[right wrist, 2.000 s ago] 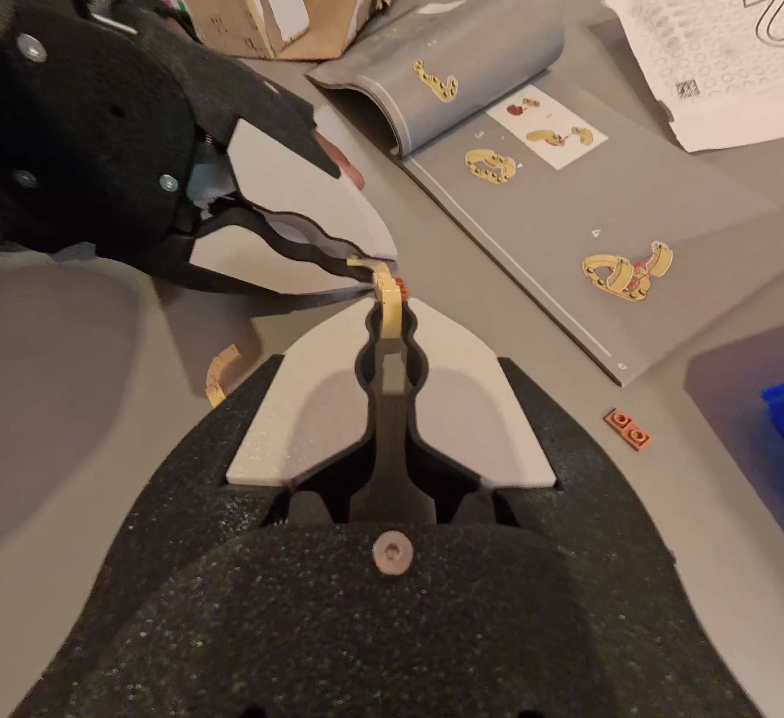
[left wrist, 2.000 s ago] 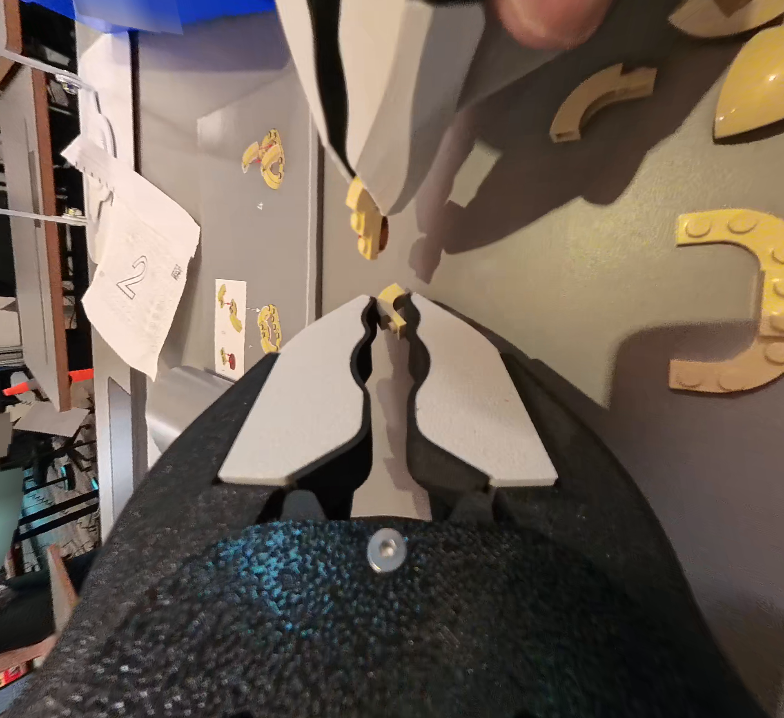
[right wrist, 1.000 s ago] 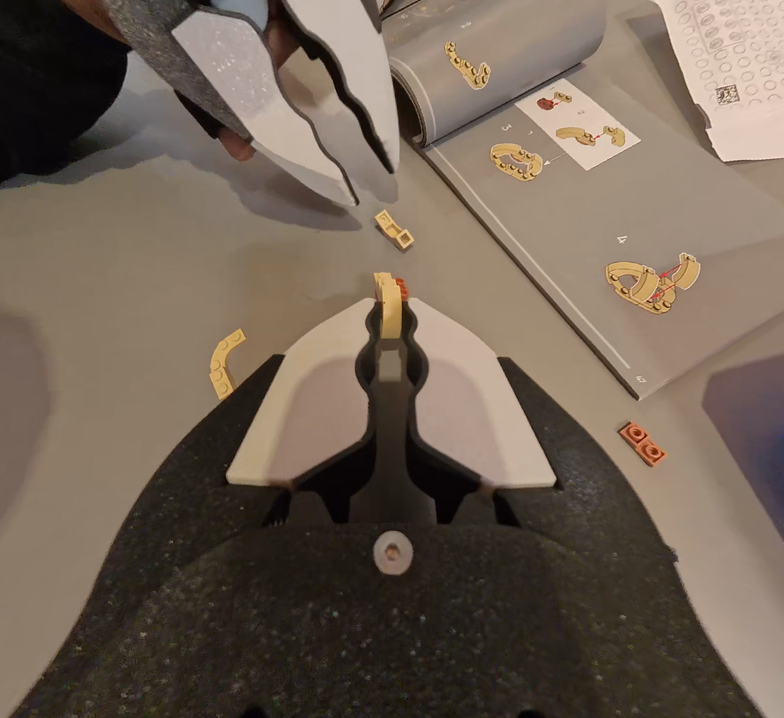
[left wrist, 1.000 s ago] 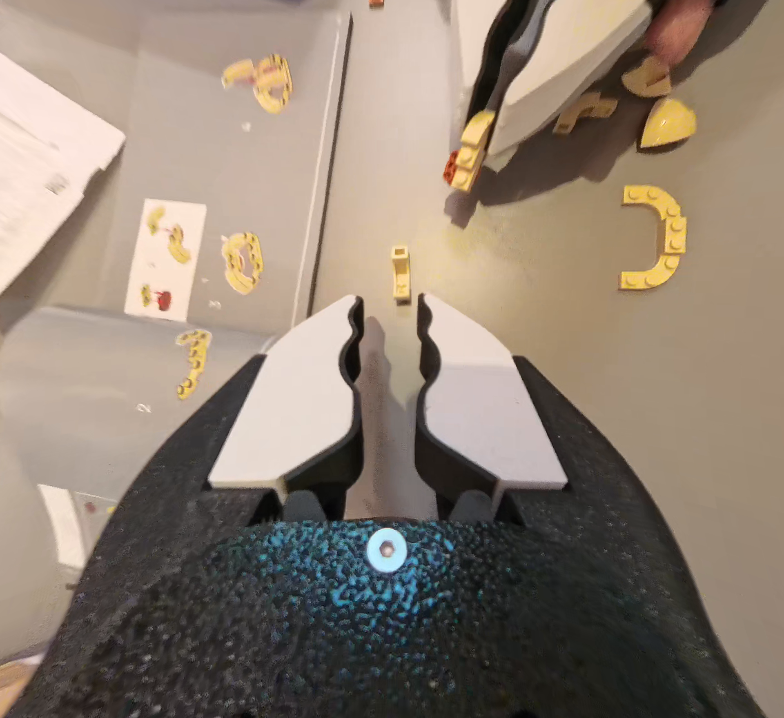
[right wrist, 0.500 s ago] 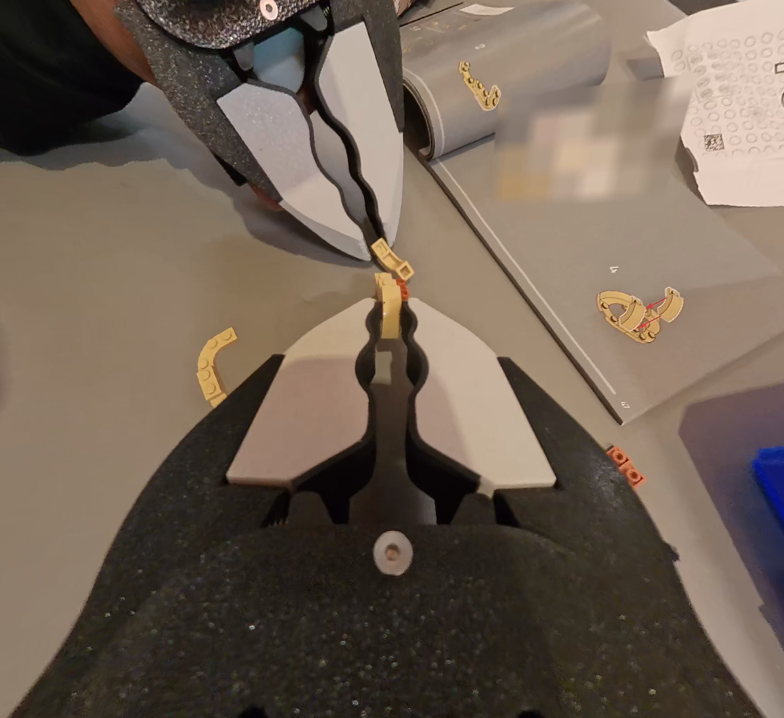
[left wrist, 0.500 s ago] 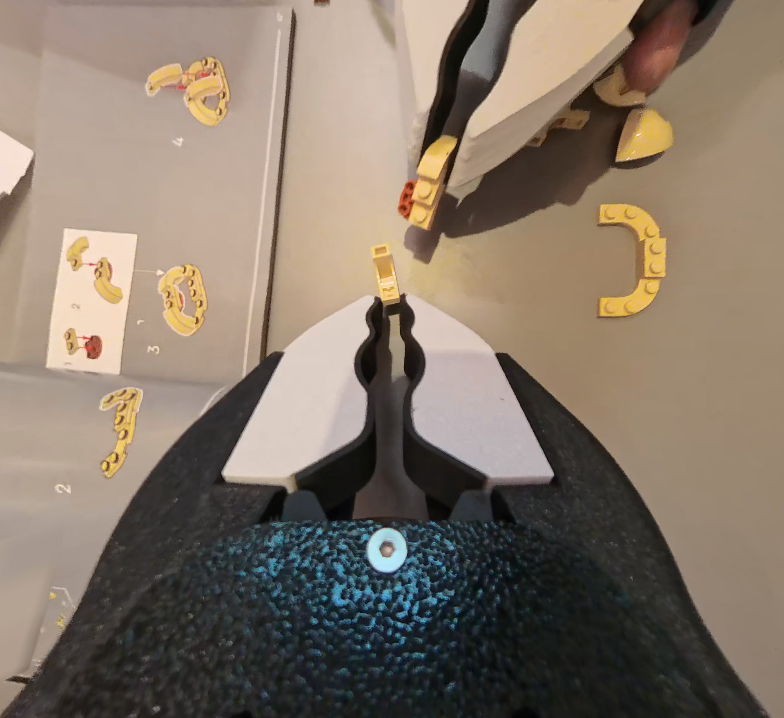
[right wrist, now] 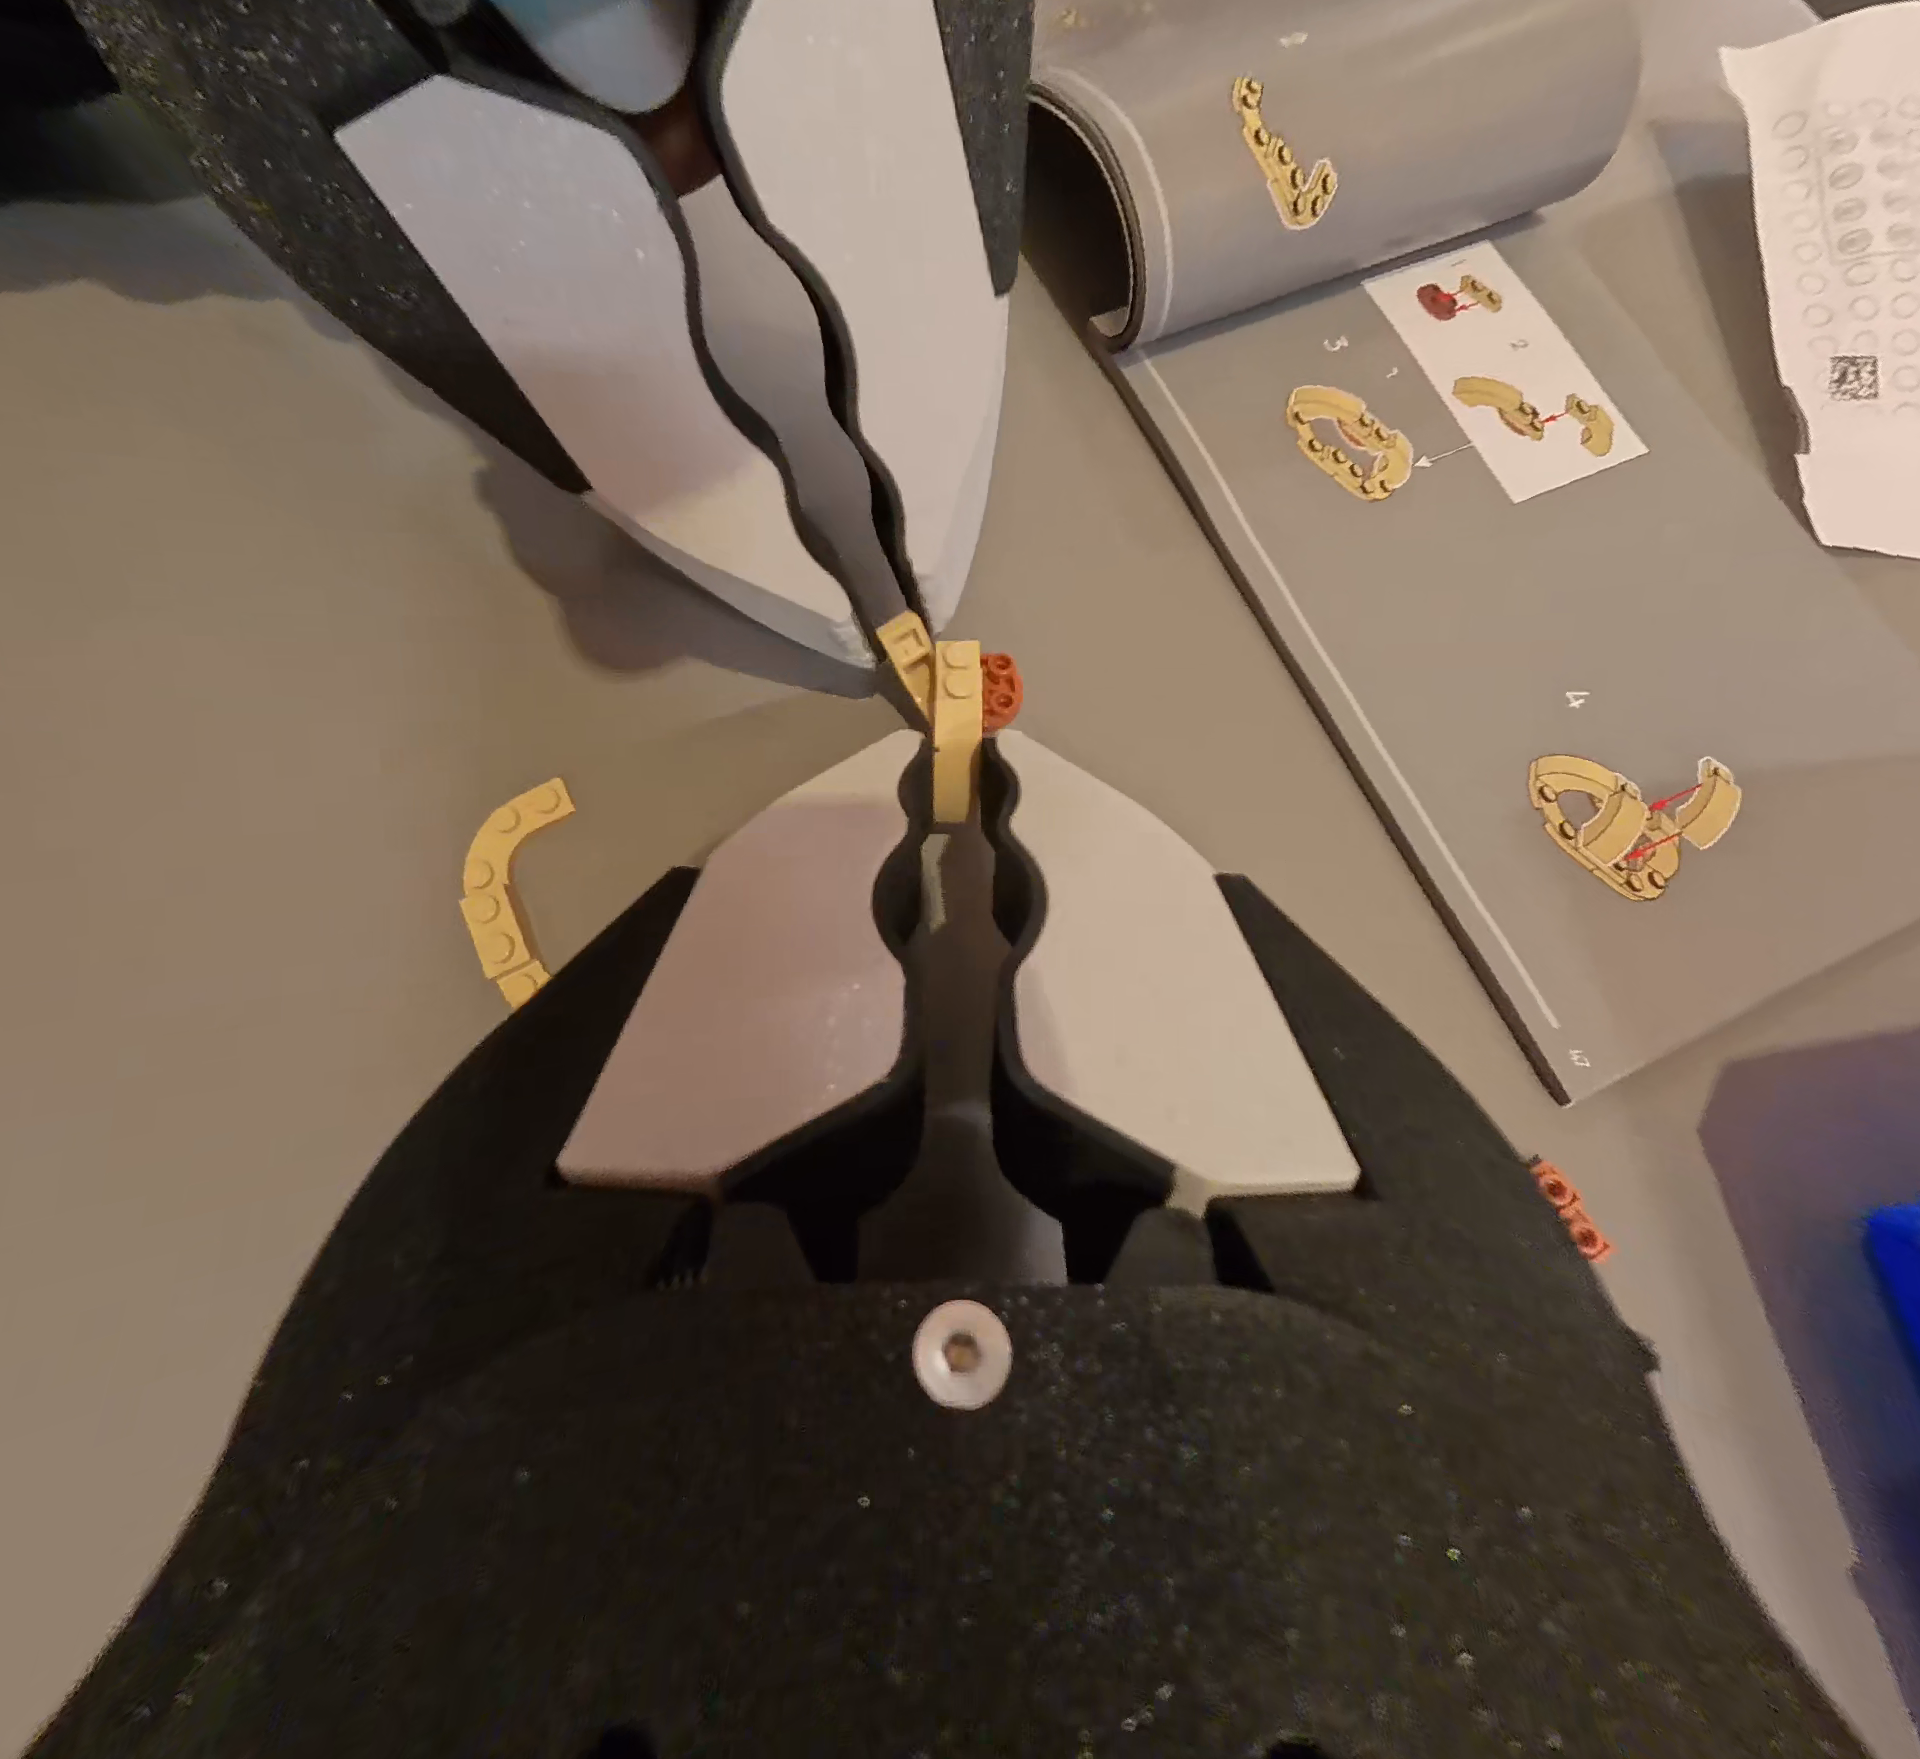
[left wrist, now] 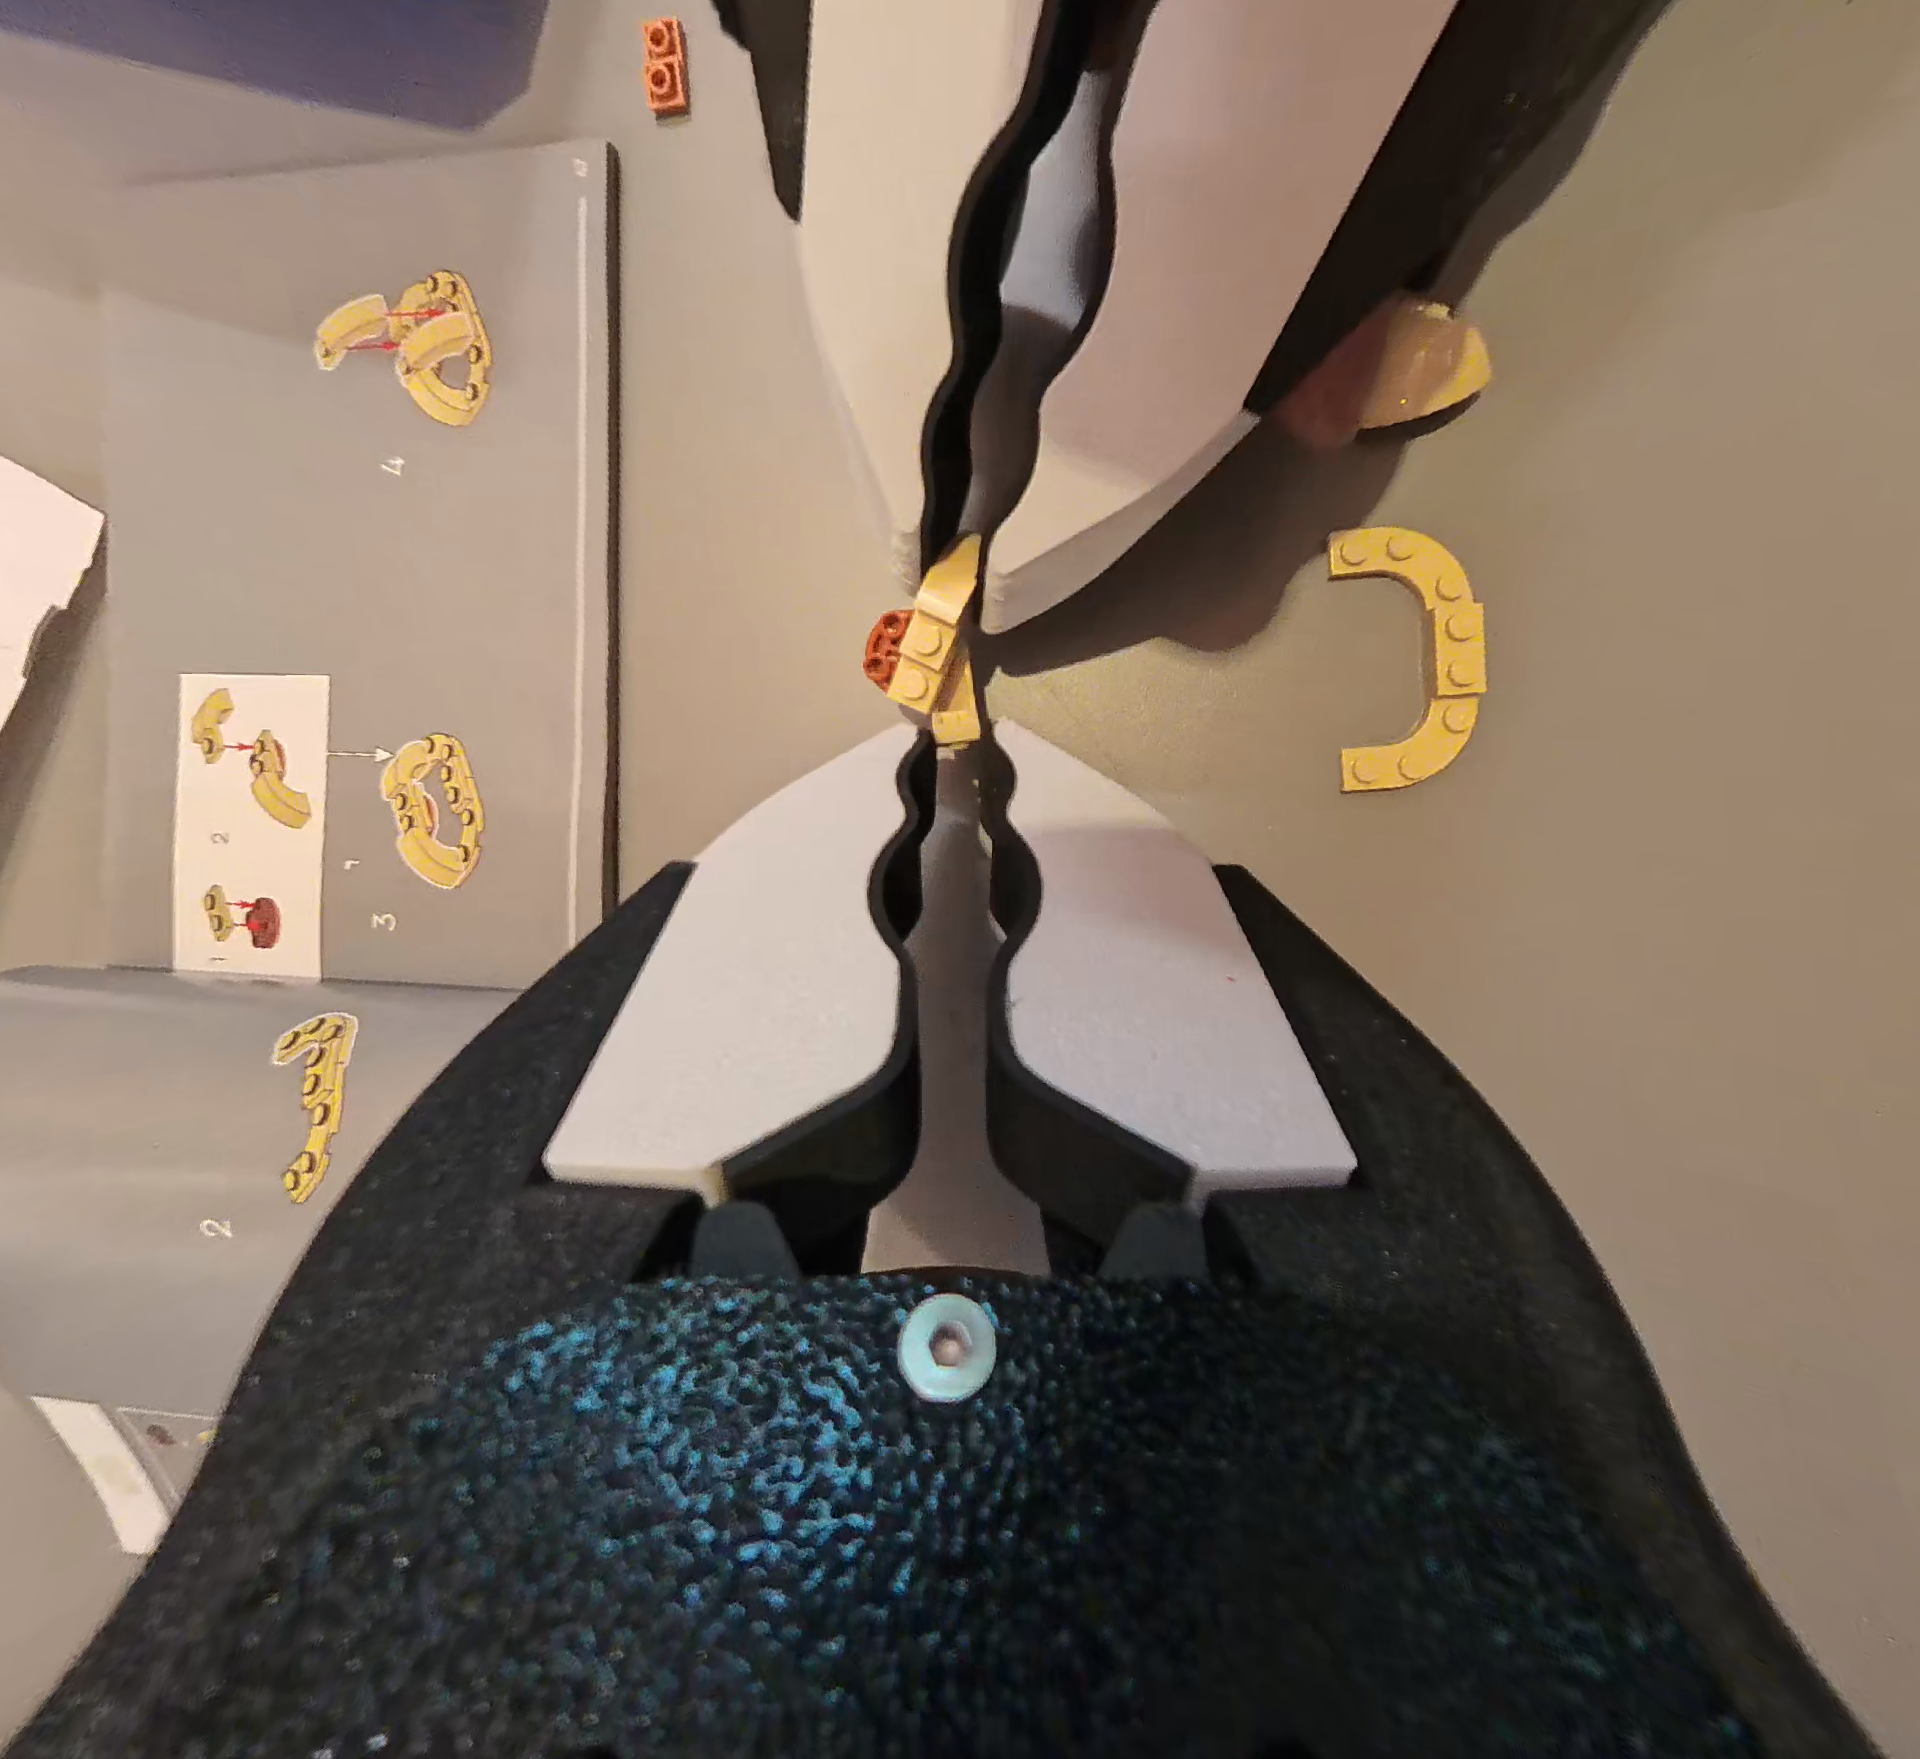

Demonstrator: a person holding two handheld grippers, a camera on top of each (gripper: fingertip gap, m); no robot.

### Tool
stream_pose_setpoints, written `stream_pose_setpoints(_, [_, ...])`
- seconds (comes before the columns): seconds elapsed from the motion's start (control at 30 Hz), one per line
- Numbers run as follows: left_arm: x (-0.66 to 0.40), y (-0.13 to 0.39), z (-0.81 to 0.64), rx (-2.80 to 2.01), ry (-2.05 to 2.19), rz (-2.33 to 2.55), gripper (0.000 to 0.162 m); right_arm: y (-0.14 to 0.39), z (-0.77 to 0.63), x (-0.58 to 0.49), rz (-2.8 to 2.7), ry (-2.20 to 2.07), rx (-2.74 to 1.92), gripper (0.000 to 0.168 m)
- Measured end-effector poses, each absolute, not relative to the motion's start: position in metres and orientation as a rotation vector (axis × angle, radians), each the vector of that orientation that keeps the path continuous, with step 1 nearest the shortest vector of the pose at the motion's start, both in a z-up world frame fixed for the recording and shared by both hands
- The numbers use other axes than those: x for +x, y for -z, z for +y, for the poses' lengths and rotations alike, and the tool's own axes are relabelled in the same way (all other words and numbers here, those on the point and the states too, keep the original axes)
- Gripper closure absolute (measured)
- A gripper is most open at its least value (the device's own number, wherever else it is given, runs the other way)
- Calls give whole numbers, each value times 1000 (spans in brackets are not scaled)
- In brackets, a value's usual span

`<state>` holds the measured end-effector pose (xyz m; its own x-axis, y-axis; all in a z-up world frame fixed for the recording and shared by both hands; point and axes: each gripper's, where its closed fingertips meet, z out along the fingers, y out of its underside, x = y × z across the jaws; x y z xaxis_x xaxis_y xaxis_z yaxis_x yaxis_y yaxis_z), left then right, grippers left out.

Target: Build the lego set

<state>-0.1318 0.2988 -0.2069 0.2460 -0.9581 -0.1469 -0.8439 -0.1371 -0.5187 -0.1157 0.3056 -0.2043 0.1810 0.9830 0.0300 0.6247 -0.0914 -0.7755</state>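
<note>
Left tool (left wrist: pixel 951 741) pinches the small tan clip (right wrist: pixel 906 651); your right tool (right wrist: pixel 956 774) clamps the arch (right wrist: pixel 956 733) upright. Clip touches the arch's left face, tip-to-tip above the tabletop (right wrist: pixel 260 670).

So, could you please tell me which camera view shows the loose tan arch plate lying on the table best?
The left wrist view: the tan arch plate lies whole and unobstructed there, its full U-shape and studs visible beside the closed tongs. In the right wrist view, the plate is only partly seen, its lower end hidden behind the right gripper's black body.
</note>
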Motion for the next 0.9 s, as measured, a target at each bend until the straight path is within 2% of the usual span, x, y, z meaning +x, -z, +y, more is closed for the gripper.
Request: stream_pose_setpoints(0.9, [-129, 210, 301, -1992, 212, 1646, 154, 212, 297, -113, -1634, -648, -1786, 161])
